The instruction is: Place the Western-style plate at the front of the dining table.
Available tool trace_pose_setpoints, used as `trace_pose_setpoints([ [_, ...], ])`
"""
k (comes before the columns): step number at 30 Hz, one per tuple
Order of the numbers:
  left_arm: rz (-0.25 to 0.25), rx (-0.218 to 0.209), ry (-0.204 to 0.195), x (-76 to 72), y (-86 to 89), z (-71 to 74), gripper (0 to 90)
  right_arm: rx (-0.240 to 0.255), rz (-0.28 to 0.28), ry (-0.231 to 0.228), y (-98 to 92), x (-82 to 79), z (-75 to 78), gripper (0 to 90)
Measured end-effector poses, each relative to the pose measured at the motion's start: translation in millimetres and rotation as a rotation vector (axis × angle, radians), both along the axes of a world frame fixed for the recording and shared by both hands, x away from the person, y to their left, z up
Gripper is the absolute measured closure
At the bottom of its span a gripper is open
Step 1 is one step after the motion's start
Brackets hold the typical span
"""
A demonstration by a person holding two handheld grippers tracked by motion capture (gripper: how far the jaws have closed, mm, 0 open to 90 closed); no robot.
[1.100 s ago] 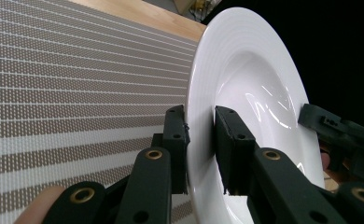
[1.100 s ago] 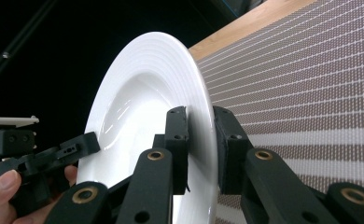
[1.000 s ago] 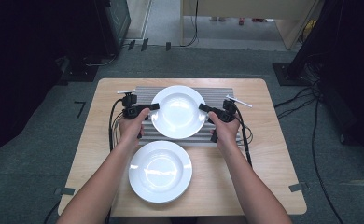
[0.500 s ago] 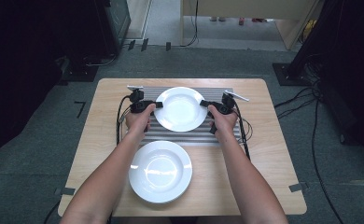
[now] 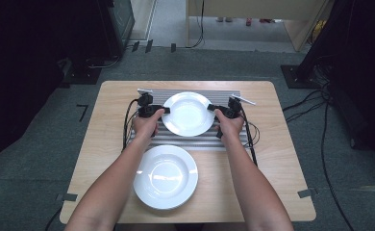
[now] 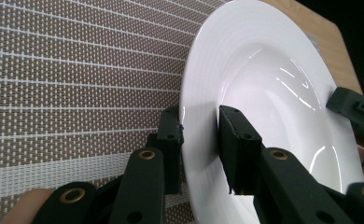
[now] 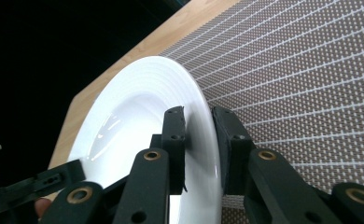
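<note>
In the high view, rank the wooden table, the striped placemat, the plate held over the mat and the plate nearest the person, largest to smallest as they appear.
1. Wooden table.
2. Striped placemat.
3 and 4. Near plate looks bigger than the held plate, which both claws grip by the rim. They look like matching plates, and the near one sits closer to the camera, so I would not rank them.

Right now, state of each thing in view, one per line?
Far plate: over the woven mat, gripped at both side rims.
Left hand-held gripper: shut on the far plate's left rim.
Right hand-held gripper: shut on its right rim.
Near plate: flat on the table, upright, empty, untouched.
Woven mat: flat on the table.
</note>
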State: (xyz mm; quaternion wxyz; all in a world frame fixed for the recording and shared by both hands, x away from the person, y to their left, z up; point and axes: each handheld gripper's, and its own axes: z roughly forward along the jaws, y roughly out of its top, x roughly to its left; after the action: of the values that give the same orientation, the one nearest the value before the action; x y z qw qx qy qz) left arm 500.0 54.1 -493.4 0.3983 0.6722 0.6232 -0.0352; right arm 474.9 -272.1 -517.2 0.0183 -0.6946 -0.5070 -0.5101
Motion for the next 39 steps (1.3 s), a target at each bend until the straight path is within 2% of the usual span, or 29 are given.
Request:
trace_pose_setpoints([
  [2, 0.001, 0.021, -0.003, -0.4, -1.1, -0.8, 70.7, -0.019, 0.002, 0.003, 2.0, 0.1, -1.9, 76.3],
  [7, -0.015, 0.039, -0.017, -0.6, -2.2, -1.5, 69.6, -0.016, -0.008, -0.005, 2.2, 0.6, -2.6, 76.8],
  [10, -0.020, 0.060, -0.034, -1.9, -4.3, -1.3, 68.9, -0.036, 0.003, -0.030, 2.4, 0.2, -3.5, 76.4],
  [13, -0.055, 0.101, -0.059, -3.1, -6.2, -0.8, 65.5, -0.096, 0.029, -0.073, 3.6, -1.1, -2.9, 75.3],
  [16, -0.070, 0.134, -0.054, -3.5, -4.0, 0.3, 50.2, -0.132, 0.042, -0.094, 5.2, -2.5, -2.1, 71.6],
  [17, -0.068, 0.145, -0.054, -3.6, -2.4, 0.6, 44.5, -0.161, 0.043, -0.099, 4.9, -2.5, -2.2, 66.2],
  [19, -0.056, 0.183, -0.047, -4.9, 1.3, 2.1, 33.9, -0.212, 0.041, -0.119, 3.4, -3.5, 0.4, 65.0],
  [20, -0.050, 0.187, -0.048, -6.0, 3.3, 2.8, 29.7, -0.216, 0.040, -0.124, 2.3, -3.8, 2.3, 63.0],
  [23, -0.041, 0.149, -0.051, -10.8, 9.1, 5.3, 22.1, -0.217, 0.014, -0.139, -2.2, -4.0, 7.8, 48.4],
  [25, -0.051, 0.127, -0.063, -14.2, 11.3, 7.3, 18.3, -0.219, 0.025, -0.136, -4.7, -5.4, 12.1, 41.1],
  [26, -0.055, 0.116, -0.075, -17.0, 13.2, 9.7, 17.9, -0.240, 0.029, -0.135, -5.3, -6.2, 14.2, 38.0],
  [27, -0.058, 0.105, -0.085, -19.3, 15.5, 11.9, 17.4, -0.288, 0.040, -0.142, -5.9, -8.5, 18.4, 37.9],
  [28, -0.057, 0.100, -0.098, -21.8, 18.0, 14.4, 16.7, -0.302, 0.053, -0.164, -6.2, -10.9, 22.4, 36.0],
  [30, -0.031, 0.096, -0.128, -27.1, 24.3, 20.0, 16.6, -0.293, 0.061, -0.210, -7.9, -15.3, 29.9, 34.0],
  [31, -0.027, 0.086, -0.134, -28.9, 27.3, 22.4, 16.6, -0.290, 0.078, -0.221, -8.1, -18.2, 32.6, 31.6],
  [33, -0.029, 0.053, -0.150, -32.7, 32.1, 26.6, 15.7, -0.306, 0.080, -0.239, -7.7, -23.5, 37.0, 33.2],
  [34, -0.041, 0.050, -0.168, -36.1, 33.9, 29.5, 13.3, -0.314, 0.085, -0.241, -7.2, -25.7, 38.5, 32.6],
  [37, -0.058, 0.100, -0.199, -44.5, 33.2, 34.6, 12.5, -0.318, 0.105, -0.259, -4.4, -34.9, 43.5, 32.4],
  [39, -0.079, 0.157, -0.225, -51.3, 31.3, 35.7, 11.2, -0.318, 0.116, -0.255, -1.8, -39.8, 46.0, 31.0],
])
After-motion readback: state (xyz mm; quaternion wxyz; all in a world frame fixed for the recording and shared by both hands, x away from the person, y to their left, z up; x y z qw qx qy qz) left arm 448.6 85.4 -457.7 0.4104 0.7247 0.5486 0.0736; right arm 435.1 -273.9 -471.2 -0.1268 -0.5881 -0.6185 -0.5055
